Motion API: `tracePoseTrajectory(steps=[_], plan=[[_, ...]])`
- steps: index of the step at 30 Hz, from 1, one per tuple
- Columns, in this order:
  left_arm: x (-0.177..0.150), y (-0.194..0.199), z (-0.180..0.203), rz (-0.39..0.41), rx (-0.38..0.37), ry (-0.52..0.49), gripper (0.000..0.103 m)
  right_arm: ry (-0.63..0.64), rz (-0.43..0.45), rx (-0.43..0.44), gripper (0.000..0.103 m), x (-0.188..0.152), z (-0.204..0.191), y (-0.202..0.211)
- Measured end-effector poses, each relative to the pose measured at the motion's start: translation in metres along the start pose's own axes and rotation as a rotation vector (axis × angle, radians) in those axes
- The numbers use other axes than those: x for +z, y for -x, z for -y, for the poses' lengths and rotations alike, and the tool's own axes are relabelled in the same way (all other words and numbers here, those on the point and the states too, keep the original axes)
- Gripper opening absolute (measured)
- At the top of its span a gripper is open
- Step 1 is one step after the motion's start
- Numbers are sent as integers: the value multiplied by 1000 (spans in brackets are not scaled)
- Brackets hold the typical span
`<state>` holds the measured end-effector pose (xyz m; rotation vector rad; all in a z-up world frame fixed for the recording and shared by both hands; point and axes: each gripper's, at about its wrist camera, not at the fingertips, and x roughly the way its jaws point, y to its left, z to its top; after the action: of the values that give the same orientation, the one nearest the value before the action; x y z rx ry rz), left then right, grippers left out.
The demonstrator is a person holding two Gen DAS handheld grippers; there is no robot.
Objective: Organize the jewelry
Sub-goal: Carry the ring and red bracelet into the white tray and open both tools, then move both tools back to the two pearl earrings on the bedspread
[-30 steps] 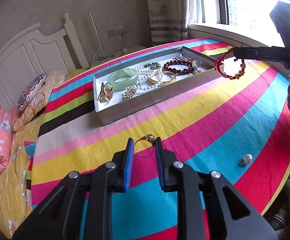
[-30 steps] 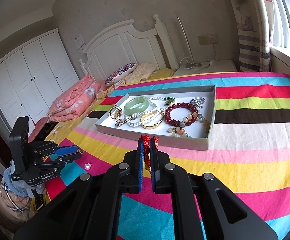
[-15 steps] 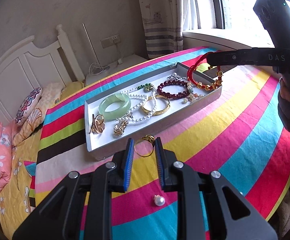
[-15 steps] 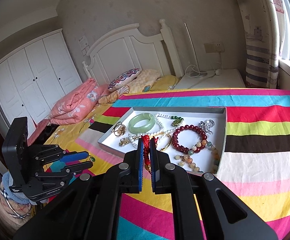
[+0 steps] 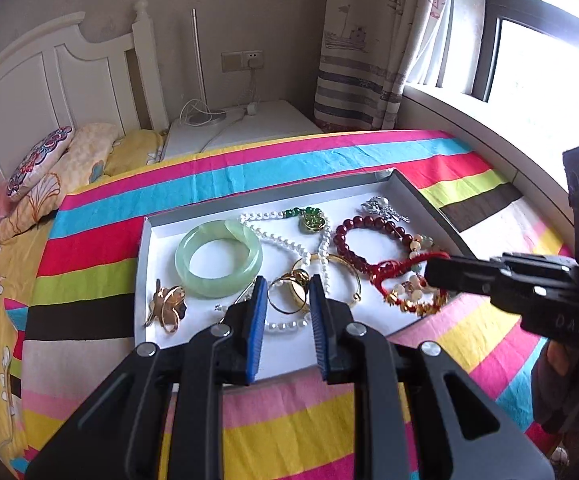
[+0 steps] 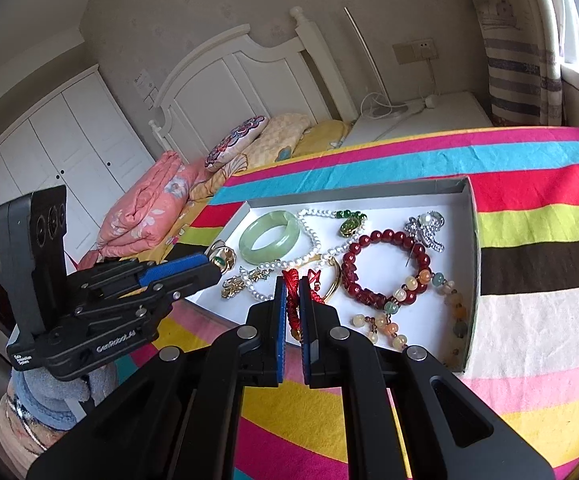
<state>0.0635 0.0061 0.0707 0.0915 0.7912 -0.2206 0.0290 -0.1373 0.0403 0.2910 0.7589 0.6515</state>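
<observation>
- Pinching a gold ring (image 5: 289, 292) between its blue pads, the left gripper (image 5: 287, 304) keeps a narrow gap filled by the band; a second ago that ring hung over bare striped cloth, and now it sits at centre frame above the white floor of the jewellery tray (image 5: 147, 264).
- Clamped almost fully together, the right gripper (image 6: 292, 312) holds a red string bracelet (image 6: 291, 304) with gold beads; earlier it was outside the tray's far end, and now it hangs at the tray's near edge, lower right of centre in the left wrist view.
- Lying inside the tray, unchanged in place, are the jade bangle (image 5: 218, 258), pearl necklace (image 5: 285, 244), dark red bead bracelet (image 5: 369, 236), gold bangle (image 5: 349, 276) and a gold brooch (image 5: 167, 308).
- Gone from the left view is the loose pearl seen on the striped tablecloth (image 5: 289, 420) before.
- Judging by this, both carries are nearly over; each piece seems ready for release, and the pearl probably remains to be collected.
</observation>
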Motion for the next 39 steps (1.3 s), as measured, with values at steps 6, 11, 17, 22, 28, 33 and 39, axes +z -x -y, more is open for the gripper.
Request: tracePoseTrajectory(steps=[6,11,17,22,28,33,39], plan=[[24,-28,-5,-24,-27,72,21,-26,-14,22,7,-4,5,-5],[43,-52,4,-54,0,80,21,-16,-10,-9,7,-4,7,-9],[44,-66,-4,-74,43,116,52,-8,9,-101,24,-4,13,-7],[37,-36,-18,-8,70,149,69,-8,81,-117,44,-5,12,17],[9,47,-31,149,152,150,98,67,178,-140,55,-12,-5,68],[-55,103,-35,188,253,155,101,168,226,-158,75,-34,-19,106],[-123,102,-29,130,294,152,101,197,194,-169,83,-60,-26,113]])
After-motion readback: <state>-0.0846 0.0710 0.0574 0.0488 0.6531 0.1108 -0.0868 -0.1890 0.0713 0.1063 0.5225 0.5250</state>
